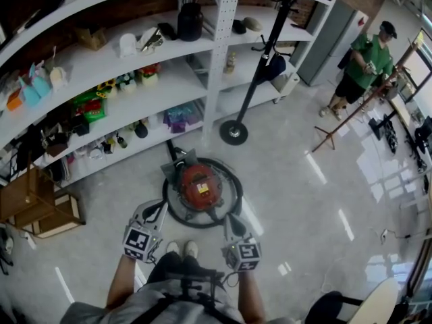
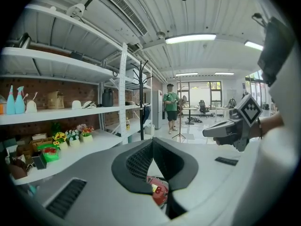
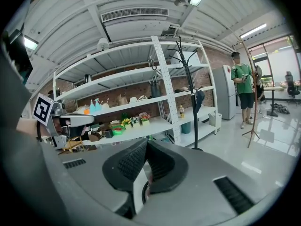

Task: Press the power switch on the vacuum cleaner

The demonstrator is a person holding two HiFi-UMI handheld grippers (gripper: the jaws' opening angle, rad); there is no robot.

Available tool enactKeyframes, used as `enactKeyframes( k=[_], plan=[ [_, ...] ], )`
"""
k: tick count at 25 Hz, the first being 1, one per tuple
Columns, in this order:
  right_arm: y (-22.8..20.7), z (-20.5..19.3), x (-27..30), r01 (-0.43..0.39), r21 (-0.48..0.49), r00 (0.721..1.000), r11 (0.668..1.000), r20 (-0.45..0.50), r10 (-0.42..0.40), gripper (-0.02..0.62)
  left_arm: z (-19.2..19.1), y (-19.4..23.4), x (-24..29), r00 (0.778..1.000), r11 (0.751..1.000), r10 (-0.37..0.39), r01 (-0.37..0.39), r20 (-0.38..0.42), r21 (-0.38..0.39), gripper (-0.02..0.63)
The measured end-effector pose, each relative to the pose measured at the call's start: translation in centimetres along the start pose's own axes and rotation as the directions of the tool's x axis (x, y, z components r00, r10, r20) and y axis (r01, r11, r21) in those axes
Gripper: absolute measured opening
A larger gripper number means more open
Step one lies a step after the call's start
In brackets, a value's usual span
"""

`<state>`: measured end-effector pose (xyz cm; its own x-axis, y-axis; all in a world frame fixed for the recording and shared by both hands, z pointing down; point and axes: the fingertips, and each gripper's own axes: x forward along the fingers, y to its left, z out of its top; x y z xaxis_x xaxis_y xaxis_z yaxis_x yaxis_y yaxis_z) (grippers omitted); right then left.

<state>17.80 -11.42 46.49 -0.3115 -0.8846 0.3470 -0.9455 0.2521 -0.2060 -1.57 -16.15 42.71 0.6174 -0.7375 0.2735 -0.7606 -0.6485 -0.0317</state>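
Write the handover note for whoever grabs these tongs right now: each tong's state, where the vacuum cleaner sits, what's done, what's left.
Red round canister vacuum cleaner: on the glossy grey floor just ahead of the person's feet, with its black hose looped around it.
Left tongs: shut, empty, held over the vacuum's near left side, not touching it.
Right tongs: shut, empty, held at its near right side, not touching it.
Done: nothing yet; the switch is not pressed.
Left: find the power switch on the canister top (not made out from here), lower one closed tip and press it.
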Motion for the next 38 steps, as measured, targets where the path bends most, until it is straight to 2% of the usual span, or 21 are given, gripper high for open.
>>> enactKeyframes(
  k=[5,13,25,30,38],
  plan=[
    [-0.6,-0.2,1.9,0.005,-0.007,1.000,1.000,-0.016,-0.005,0.012,-1.6,0.4,1.8,0.999,0.999,-0.041,0.041,-0.033,0.024,0.008],
    [-1.0,-2.2,4.7,0.031,0.012,0.998,0.999,-0.053,-0.030,0.012,-4.1,1.6,4.1,0.993,0.995,-0.101,0.102,-0.059,0.011,0.008],
    [-1.2,-7.3,10.4,0.019,0.006,0.992,1.000,-0.128,-0.018,0.012,-10.1,3.0,7.3,0.981,0.987,-0.160,0.157,-0.111,-0.037,0.008],
    [-1.7,-9.8,12.2,0.013,0.009,0.988,1.000,-0.155,-0.011,0.012,-12.1,3.2,8.6,0.980,0.985,-0.164,0.157,-0.114,-0.064,0.008],
    [-3.0,-13.8,14.9,0.009,0.005,0.983,1.000,-0.182,-0.008,0.012,-17.6,2.9,10.8,0.964,0.977,-0.208,0.198,-0.168,-0.074,0.008]
  ],
)
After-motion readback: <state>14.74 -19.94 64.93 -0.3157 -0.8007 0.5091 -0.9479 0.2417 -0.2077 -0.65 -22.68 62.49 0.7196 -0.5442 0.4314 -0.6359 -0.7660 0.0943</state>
